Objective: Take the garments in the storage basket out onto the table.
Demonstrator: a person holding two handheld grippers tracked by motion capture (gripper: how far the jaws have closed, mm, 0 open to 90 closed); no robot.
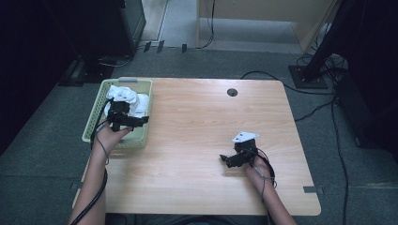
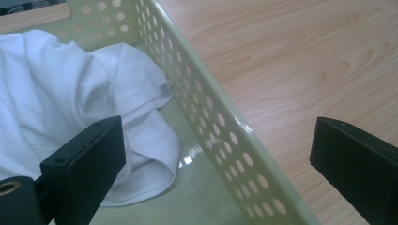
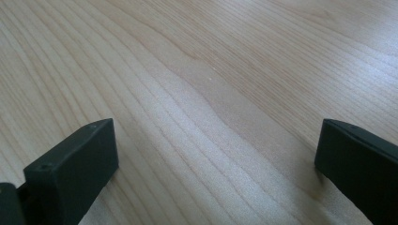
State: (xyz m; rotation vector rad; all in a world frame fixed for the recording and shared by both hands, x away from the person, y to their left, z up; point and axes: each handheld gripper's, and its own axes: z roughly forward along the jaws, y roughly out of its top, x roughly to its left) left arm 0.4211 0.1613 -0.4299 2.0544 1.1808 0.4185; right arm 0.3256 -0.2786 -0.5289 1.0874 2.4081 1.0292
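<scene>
The left gripper (image 1: 123,117) had its jaws spread wide and empty, straddling the right-hand wall of the pale green basket (image 2: 220,136), one jaw inside just beside the crumpled white cloth (image 2: 70,93). That cloth lay in the basket at the tabletop's (image 1: 197,140) far left corner. The right gripper (image 1: 234,158) also stood wide open, holding nothing, low over bare wood near the right edge.

My left gripper (image 1: 126,118) sits mid-left of the frame, jaws spread wide, forearm coming up from the bottom. Right gripper (image 1: 233,158) is lower right, jaws wide too.
</scene>
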